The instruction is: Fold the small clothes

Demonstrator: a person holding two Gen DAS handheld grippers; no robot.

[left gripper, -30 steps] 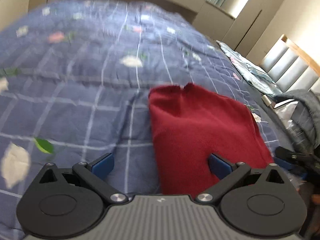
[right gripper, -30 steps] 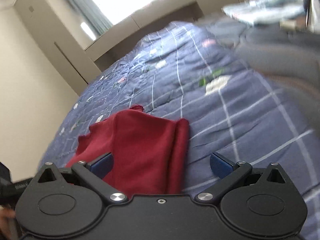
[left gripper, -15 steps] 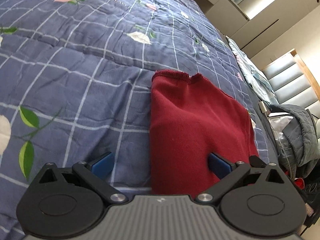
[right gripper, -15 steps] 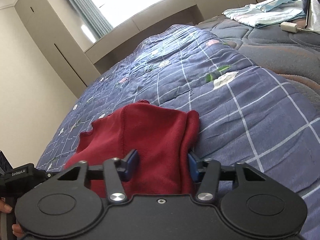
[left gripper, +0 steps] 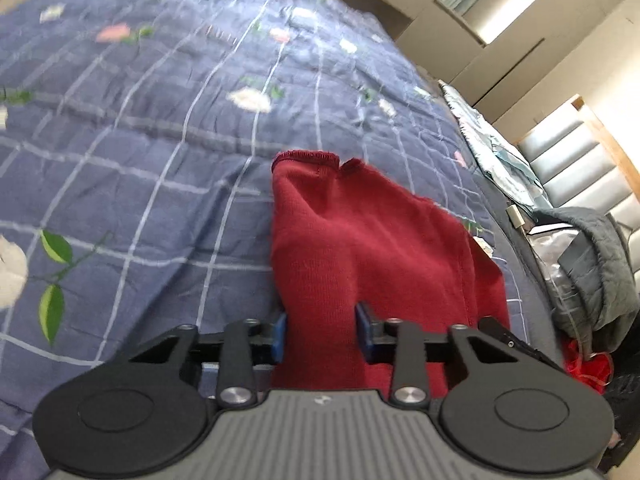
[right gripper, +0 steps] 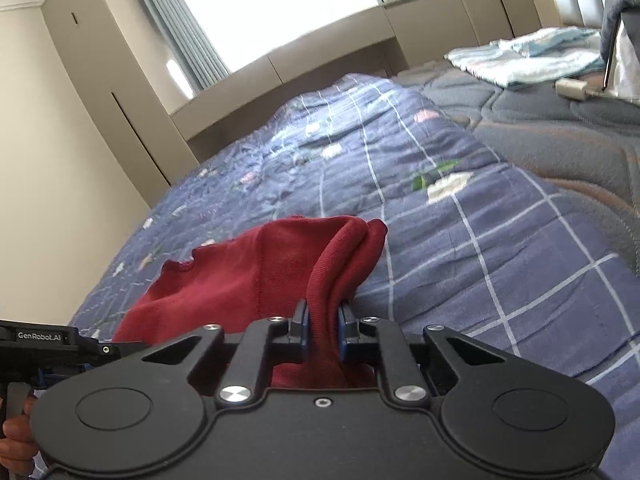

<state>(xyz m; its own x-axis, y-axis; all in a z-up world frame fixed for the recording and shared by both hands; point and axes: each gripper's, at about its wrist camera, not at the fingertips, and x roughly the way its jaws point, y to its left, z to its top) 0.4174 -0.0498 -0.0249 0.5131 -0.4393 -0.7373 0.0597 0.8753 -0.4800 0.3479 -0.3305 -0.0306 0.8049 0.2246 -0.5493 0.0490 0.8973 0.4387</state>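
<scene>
Two tongs: one in each of my hands, both at the near edge of one red garment (left gripper: 360, 248).
Far left: blue checked quilt (left gripper: 132, 184) with white flowers and green leaves, spread over the bed, bare on this side.
Garment, where: it lies on the quilt ahead of me, hemmed far end pointing away, near edge lifted toward both tongs.
My left gripper (left gripper: 321, 334): jaws have just been closing; they now stand partly drawn in, with a thick fold of the red knit between the blue pads (left gripper: 280, 336). Pads press the cloth on both sides, so it has hold of the left near portion.
Between the tongs: the fabric sags in a loose trough, rumpled, not flat.
My right gripper (right gripper: 323, 334): jaws have just been closing too; nearly together now, pinching a narrow bunched ridge of the garment's right edge (right gripper: 340, 264), which rises into the jaws.
Left tong seen from the right view: black body (right gripper: 48, 340) at the frame's lower left, fingers of my hand (right gripper: 16, 440) below it.
Right of the garment: more quilt, then a grey padded mattress (right gripper: 560, 128).
Far right: folded pale blue clothes (right gripper: 528, 60) on that mattress, well apart from the red one; a small white block (right gripper: 572, 89) just beside them.
</scene>
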